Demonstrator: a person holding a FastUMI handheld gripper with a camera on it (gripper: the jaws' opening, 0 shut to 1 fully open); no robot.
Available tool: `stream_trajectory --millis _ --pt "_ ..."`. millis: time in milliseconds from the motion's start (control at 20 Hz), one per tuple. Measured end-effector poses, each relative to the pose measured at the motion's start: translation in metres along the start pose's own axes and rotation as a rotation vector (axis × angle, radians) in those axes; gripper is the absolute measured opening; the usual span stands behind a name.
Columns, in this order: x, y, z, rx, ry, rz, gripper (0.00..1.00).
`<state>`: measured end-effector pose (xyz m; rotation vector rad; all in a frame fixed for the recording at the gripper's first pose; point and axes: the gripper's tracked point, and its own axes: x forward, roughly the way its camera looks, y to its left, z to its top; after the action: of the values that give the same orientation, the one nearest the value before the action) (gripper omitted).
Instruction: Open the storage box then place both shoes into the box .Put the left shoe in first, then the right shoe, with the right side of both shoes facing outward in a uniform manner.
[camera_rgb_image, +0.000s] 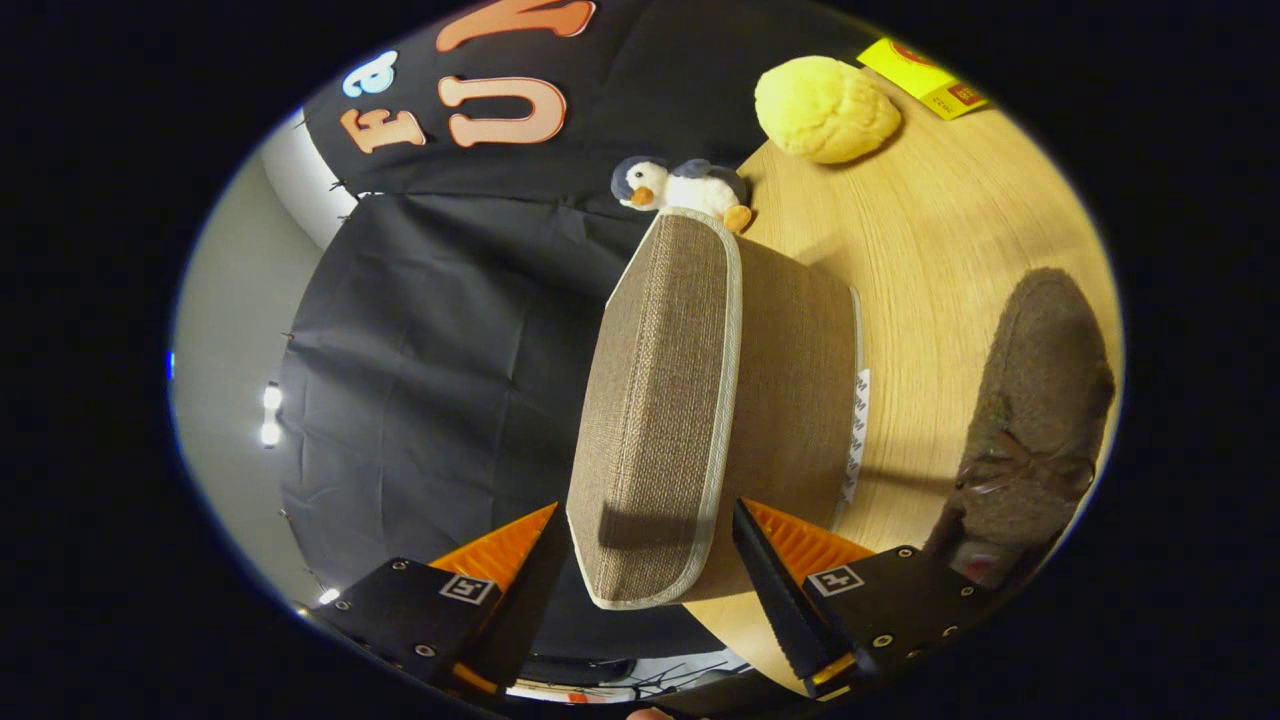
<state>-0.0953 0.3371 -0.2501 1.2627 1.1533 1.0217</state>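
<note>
We are seeing the storage box (690, 400) hiding the penguin toy's (680, 187) lower body; the brown shoe (1040, 420) is running past the view's edge beside the tongs (645, 545), and we cannot tell whether their fingers are touching the box.

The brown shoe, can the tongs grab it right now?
Probably not yet. The tongs stand open around the storage box's lid, which sits between the fingers, and the brown shoe lies off beside the box on the table.

The gripper (650, 545) is rolled sideways. Its fingers (775, 585) are spread wide apart, and a gap is seen between each and the box (660, 400) edge that is straddled between them.
</note>
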Motion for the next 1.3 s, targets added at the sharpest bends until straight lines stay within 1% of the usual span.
stream_trajectory --millis 100,150,250,300,400,450,550,600,650,700,750,800,850,900,950,1050,1150,1300 --pt "0.003 0.007 0.000 0.007 -0.014 0.034 0.95" --pt "0.005 0.006 -0.003 0.003 -0.009 0.031 0.95" --pt "0.003 0.002 -0.002 -0.012 -0.015 0.016 0.89" --pt "0.001 0.003 -0.001 -0.007 -0.017 0.021 0.76" --pt "-0.004 0.008 0.001 0.011 -0.029 0.046 0.67" --pt "-0.004 0.008 0.004 0.010 -0.039 0.051 0.66" --pt "-0.015 0.011 0.006 0.015 -0.061 0.052 0.60" --pt "-0.019 0.011 0.006 0.011 -0.069 0.047 0.48" --pt "-0.021 0.009 0.008 0.009 -0.081 0.035 0.43" --pt "-0.022 0.009 0.007 0.012 -0.086 0.035 0.34" --pt "-0.023 0.010 0.008 0.019 -0.094 0.042 0.31" --pt "-0.028 0.028 0.010 0.054 -0.103 0.125 0.26" --pt "-0.031 0.045 0.018 0.077 -0.140 0.184 0.24" --pt "-0.034 0.049 0.024 0.058 -0.171 0.182 0.20" --pt "-0.030 0.051 0.026 0.043 -0.167 0.176 0.17" --pt "-0.028 0.062 0.021 0.051 -0.155 0.195 0.17" --pt "-0.026 0.079 0.029 0.043 -0.172 0.218 0.17" --pt "-0.024 0.119 0.036 0.015 -0.207 0.267 0.12"
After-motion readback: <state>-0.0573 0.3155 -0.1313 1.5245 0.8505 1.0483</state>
